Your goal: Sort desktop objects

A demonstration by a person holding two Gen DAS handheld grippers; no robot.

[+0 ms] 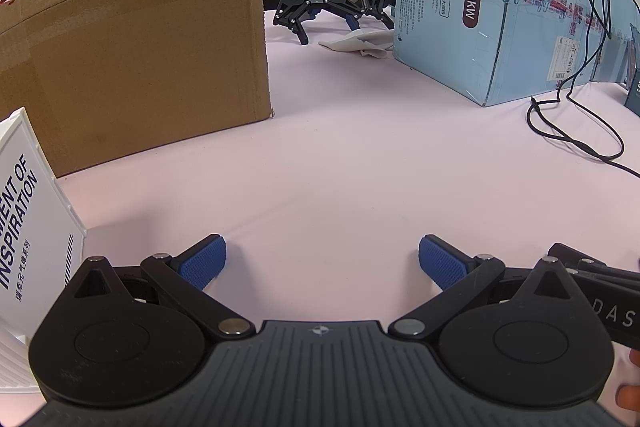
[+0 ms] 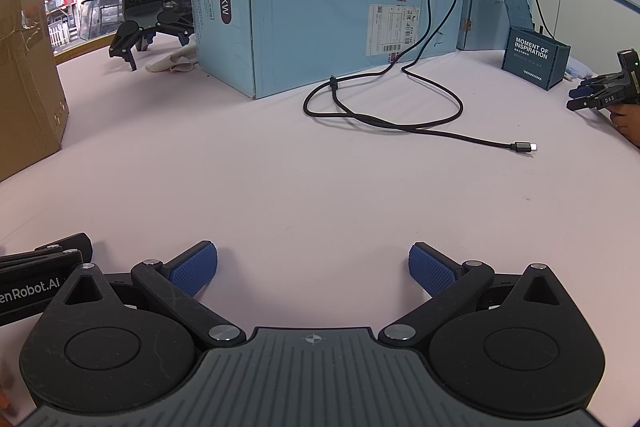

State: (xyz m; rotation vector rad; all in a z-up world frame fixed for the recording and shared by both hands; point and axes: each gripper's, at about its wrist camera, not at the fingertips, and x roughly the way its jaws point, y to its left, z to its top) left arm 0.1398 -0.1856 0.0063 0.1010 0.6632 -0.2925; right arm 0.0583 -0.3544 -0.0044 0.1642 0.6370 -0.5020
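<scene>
2 tools low over table (image 2: 320, 187), left tool (image 1: 322, 263) agape, right tool (image 2: 313, 269) agape

My left camera sits low over the table (image 1: 320, 167), facing forward between a brown carton (image 1: 140, 47) and a blue carton (image 1: 500, 7). My right camera looks the same way from just beside it, sharing that blue carton (image 2: 320, 7) and the spare grippers (image 2: 140, 23) behind.
</scene>
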